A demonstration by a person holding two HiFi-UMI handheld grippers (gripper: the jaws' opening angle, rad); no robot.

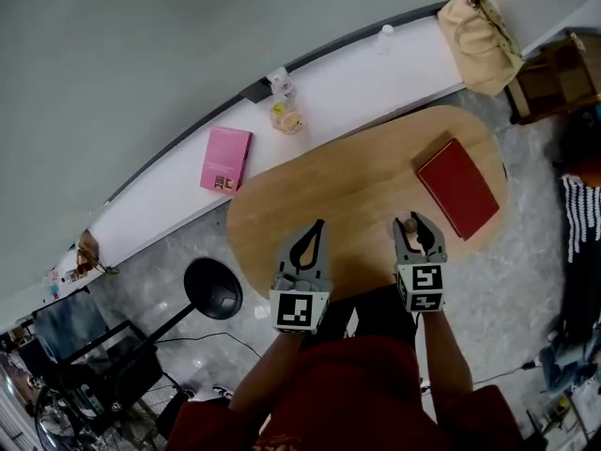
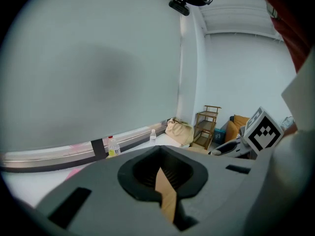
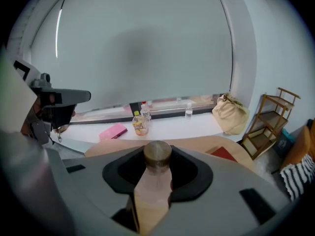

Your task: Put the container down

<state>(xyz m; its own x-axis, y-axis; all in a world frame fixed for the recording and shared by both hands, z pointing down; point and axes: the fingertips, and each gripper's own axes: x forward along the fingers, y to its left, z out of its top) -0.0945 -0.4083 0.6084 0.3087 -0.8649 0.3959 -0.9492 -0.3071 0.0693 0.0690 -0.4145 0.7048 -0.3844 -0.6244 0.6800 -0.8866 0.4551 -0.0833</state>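
Right gripper view is centred on the round-capped container [image 3: 157, 155], clamped in the part-open jaws of the right gripper [image 1: 419, 225] above the wooden table [image 1: 357, 191], where it must be lowered and released; the left gripper [image 1: 316, 227] is closed, empty.

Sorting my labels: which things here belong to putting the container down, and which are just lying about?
Job in hand: container, right gripper, wooden table.

Lying about: red book, pink book, bottles, beige bag, wooden shelf.
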